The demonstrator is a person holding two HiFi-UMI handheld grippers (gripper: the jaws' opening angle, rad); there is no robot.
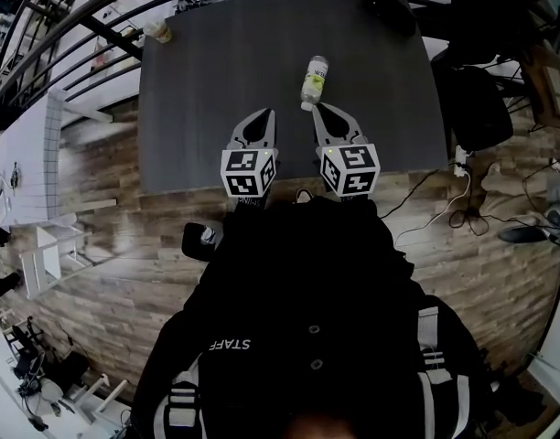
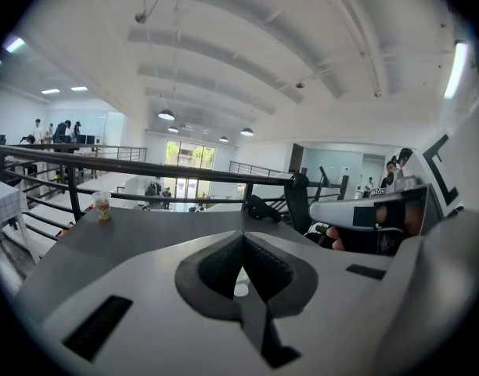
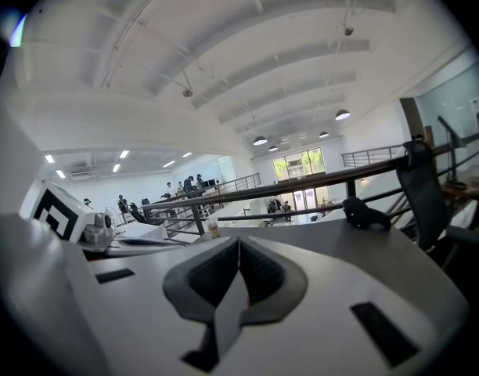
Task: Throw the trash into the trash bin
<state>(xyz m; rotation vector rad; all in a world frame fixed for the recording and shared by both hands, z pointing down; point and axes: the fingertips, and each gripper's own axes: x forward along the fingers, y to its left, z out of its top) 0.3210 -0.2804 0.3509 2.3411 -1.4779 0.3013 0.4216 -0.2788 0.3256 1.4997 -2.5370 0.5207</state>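
Dark grey worktop, rectangular, matte. Black railing of several bars runs past the worktop's far and left sides. Small black lump sits at the worktop's far right corner; kind unclear. Black chair stands just off the worktop's right edge. Pale plank floor lies around the worktop's near and left sides. Black cables loop on the floor off the worktop's near right corner, with a white power strip close to that corner. White table well left of the worktop. Beyond the worktop's far side: open hall, ribbed white ceiling, hanging lamps, people standing far off.
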